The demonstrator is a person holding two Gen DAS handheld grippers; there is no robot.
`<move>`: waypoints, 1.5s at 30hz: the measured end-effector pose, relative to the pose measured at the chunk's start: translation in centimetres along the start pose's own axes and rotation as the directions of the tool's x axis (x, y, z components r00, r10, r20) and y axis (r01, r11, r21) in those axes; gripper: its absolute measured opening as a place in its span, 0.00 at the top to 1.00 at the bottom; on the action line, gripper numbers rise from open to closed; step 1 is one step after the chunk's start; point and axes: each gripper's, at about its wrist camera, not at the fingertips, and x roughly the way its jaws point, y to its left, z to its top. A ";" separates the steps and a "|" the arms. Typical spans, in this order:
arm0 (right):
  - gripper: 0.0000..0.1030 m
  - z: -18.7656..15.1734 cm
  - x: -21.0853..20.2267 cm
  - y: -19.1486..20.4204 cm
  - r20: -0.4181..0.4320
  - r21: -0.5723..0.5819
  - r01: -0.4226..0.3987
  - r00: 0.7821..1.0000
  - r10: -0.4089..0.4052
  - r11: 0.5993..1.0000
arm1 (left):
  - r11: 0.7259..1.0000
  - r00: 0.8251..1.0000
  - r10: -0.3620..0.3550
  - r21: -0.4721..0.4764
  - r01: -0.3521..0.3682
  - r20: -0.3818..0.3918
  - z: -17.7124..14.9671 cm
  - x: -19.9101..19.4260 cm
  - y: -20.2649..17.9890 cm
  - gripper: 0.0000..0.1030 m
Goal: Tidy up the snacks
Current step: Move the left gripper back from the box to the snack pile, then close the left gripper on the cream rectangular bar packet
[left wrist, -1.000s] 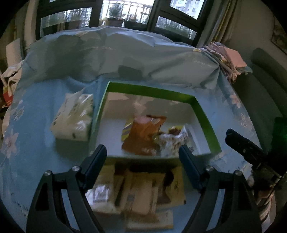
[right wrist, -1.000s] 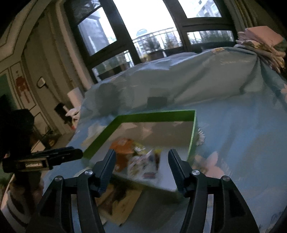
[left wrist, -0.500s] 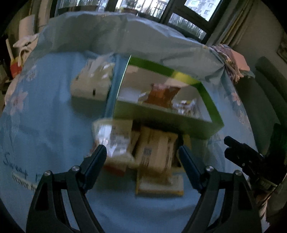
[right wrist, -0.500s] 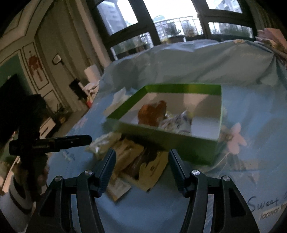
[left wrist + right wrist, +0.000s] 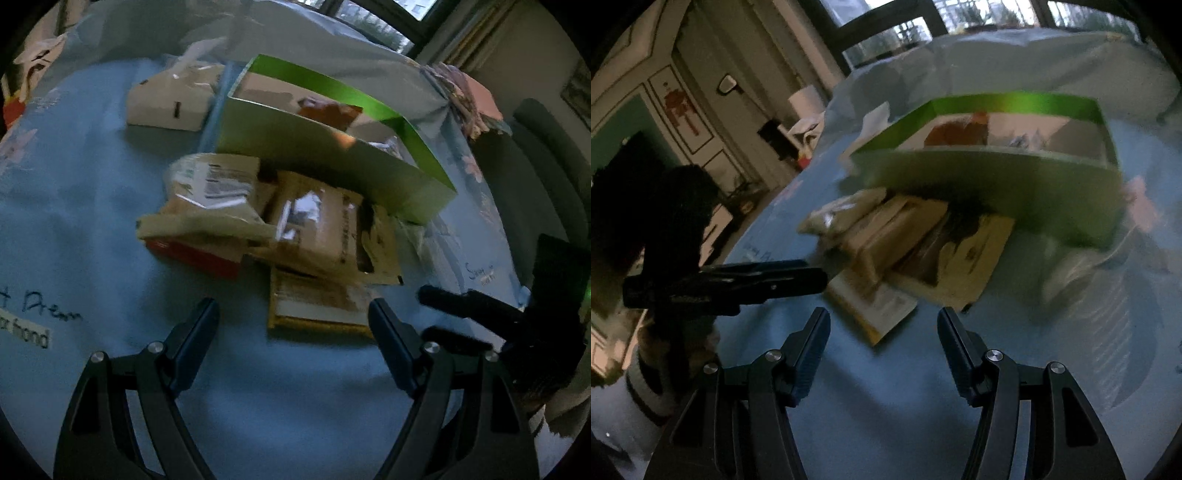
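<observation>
- The left gripper (image 5: 293,321) is gaping wide with nothing between its fingers, hovering just short of the snack pile (image 5: 280,229).
- The right gripper (image 5: 882,328) is likewise spread and empty, facing the pile from the other side; in the left view it is showing as a dark shape at the lower right, well clear of the pile.
- The pile is lying on the blue cloth (image 5: 92,229) directly in front of the green box (image 5: 332,147), its back edge touching or nearly touching the box wall.
- Nearest the grippers, a flat yellow-edged packet (image 5: 317,306) is sticking out from under the pile.
- On top, tan pouches (image 5: 317,221) are overlapping; a puffy bag (image 5: 210,188) with a printed label is sitting at the pile's left over a red packet (image 5: 192,254).
- Inside the box, an orange bag (image 5: 328,110) is already lying; a second, paler wrapper beside it is too blurred to name.
- A tissue pack (image 5: 170,99) is resting left of the box, apart from the pile.
- Judging by looks, these packets are light, crinkly and slippery, and the puffy bag will be squashing easily and may hold brittle contents.
- The safest hold seems to be a sealed edge or corner, pinched gently, taking the exposed top pouch or the protruding flat packet first.
</observation>
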 end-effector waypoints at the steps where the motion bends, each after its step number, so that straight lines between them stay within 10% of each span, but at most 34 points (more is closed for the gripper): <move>1: 0.41 -0.2 0.2 0.1 -0.008 0.002 -0.004 1.000 0.004 1.000 | 1.000 1.000 -0.014 0.003 0.014 -0.003 -0.1 0.1 0.0 0.20; 19: 0.41 -0.8 3.2 0.4 -0.011 0.002 -0.065 0.998 0.066 0.998 | 0.994 0.994 -0.107 0.014 0.108 -0.033 0.1 2.2 -0.1 0.43; 23: 0.62 -0.7 3.3 0.3 -0.004 -0.001 -0.052 0.999 0.052 0.999 | 0.993 0.992 -0.120 0.002 0.120 -0.039 0.0 2.2 0.3 0.66; 45: 0.69 0.0 3.8 0.9 -0.051 -0.085 -0.030 0.998 0.026 0.996 | 0.998 0.996 -0.062 0.014 0.063 -0.065 0.4 2.3 -0.5 0.65</move>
